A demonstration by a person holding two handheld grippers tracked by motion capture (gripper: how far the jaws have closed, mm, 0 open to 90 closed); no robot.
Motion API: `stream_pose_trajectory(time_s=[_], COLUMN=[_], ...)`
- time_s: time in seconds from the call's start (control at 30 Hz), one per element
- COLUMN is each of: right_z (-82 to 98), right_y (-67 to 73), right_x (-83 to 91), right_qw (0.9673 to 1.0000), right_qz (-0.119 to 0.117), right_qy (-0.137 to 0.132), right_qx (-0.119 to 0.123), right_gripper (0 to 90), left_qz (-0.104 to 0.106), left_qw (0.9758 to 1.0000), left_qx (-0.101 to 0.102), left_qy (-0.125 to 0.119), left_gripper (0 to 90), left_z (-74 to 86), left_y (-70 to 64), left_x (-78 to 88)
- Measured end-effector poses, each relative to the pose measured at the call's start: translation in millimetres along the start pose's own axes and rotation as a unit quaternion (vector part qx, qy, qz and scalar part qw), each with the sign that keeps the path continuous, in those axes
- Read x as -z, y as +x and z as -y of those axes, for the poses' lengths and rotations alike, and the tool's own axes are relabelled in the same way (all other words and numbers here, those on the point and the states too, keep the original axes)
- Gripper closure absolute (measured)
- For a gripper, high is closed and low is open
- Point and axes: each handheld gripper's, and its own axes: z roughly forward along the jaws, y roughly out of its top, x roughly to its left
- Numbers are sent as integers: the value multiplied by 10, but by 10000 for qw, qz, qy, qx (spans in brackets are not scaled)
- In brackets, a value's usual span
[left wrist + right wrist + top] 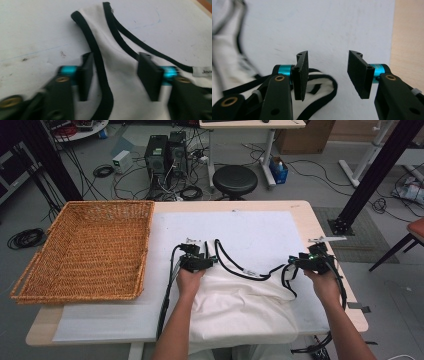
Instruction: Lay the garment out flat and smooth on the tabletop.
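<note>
A white garment [235,305] with black trim lies spread on the near half of the table, its straps reaching toward the far side. My left gripper [197,257] rests over the left shoulder strap. In the left gripper view the left gripper [116,70] stands open, with the white strap [117,62] lying between the jaws and the black trim [98,62] running beside the left jaw; the pads are not pressing on it. My right gripper [307,257] is at the garment's right strap, near the table's right edge. The right gripper [328,72] is open with nothing between its jaws, and a black-trimmed strap loop [322,87] lies just below its left jaw.
A large wicker basket [75,206] sits on the table's left side. A white mat [250,227] covers the wooden table [306,217]. A black stool [235,180], computers and cables stand on the floor beyond the far edge.
</note>
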Motion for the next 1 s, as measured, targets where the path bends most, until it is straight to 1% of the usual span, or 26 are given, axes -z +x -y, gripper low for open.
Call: stream_pose_trajectory(time_s=[0.03, 0.1, 0.13, 0.17, 0.2, 0.23, 0.27, 0.3, 0.33, 0.4, 0.43, 0.47, 0.5, 0.53, 0.57, 0.63, 0.67, 0.7, 0.73, 0.77, 0.8, 0.83, 0.87, 0.9, 0.97, 1.0], right_z=[-32, -59, -64, -59, -68, -79, -98, -111, -127, -185, -229, -279, -339, -410, -485, -632, -696, -742, -767, -767, -756, -732, -695, -642, -531, -464], right_y=[-13, 4, 12, 25, 42, 28, 5, 14, 26, 55, 80, 116, 150, 183, 213, 250, 253, 245, 234, 225, 213, 209, 215, 220, 209, 197], right_x=[-111, -275, -345, -397, -392, -390, -377, -372, -364, -335, -325, -315, -310, -303, -294, -272, -274, -300, -332, -362, -374, -367, -346, -319, -251, -215], right_qw=[9994, 9972, 9946, 9924, 9917, 9914, 9904, 9897, 9902, 9931, 9937, 9930, 9919, 9905, 9885, 9828, 9805, 9787, 9779, 9775, 9807, 9835, 9841, 9843, 9866, 9877], right_qz=[-20, -73, -117, -102, 37, -13, -228, -243, -267, -373, -299, -234, -184, -92, 79, 576, 805, 987, 1120, 1243, 1176, 1059, 1011, 985, 864, 788], right_qy=[331, 733, 1017, 1190, 1214, 1238, 1293, 1298, 1220, 809, 587, 333, 87, -124, -343, -792, -917, -910, -835, -782, -721, -691, -711, -762, -774, -801], right_qx=[-6, 93, 139, 303, 420, 435, 437, 558, 623, 764, 906, 1111, 1252, 1366, 1472, 1563, 1543, 1554, 1553, 1516, 1385, 1291, 1275, 1254, 1148, 1085], right_gripper=[526, 555, 607, 668, 727, 830, 856, 860, 863, 864, 864, 864, 864, 864, 864, 863, 860, 854, 822, 744, 726, 676, 637, 581, 544, 528], left_qz=[-56, -98, -106, -153, -202, -236, -254, -235, -201, -102, -30, 15, 15, 41, 79, 26, 1, -5, -13, -58, -81, -104, -155, -202, -240, -177], left_qw=[9999, 9997, 9998, 9997, 9997, 9997, 9994, 9991, 9985, 9975, 9971, 9967, 9961, 9956, 9958, 9966, 9968, 9970, 9970, 9969, 9969, 9970, 9970, 9968, 9963, 9959], left_qx=[-61, -143, -119, -129, -115, -33, 42, 93, 161, 190, 194, 205, 191, 276, 342, 291, 290, 322, 337, 304, 301, 288, 282, 334, 491, 568], left_qy=[59, 141, 151, 140, 61, -112, -241, -351, -477, -667, -738, -787, -860, -894, -850, -768, -747, -709, -703, -718, -723, -707, -703, -698, -666, -688], left_gripper=[654, 868, 871, 873, 875, 876, 877, 877, 876, 876, 875, 872, 864, 770, 671, 592, 558, 517, 496, 496, 494, 487, 486, 487, 484, 463], left_z=[-1, 9, 9, 6, 2, -12, -30, -48, -59, -64, -60, -55, -47, -43, -41, -29, -22, -21, -21, -21, -22, -23, -23, -27, -54, -86], left_y=[-7, -14, -6, 12, 25, 58, 85, 114, 137, 161, 163, 160, 151, 145, 145, 126, 120, 118, 117, 117, 122, 137, 159, 187, 230, 230], left_x=[9, 18, 31, 59, 90, 153, 210, 272, 330, 425, 454, 476, 494, 501, 503, 497, 490, 479, 465, 450, 429, 409, 391, 377, 368, 382])
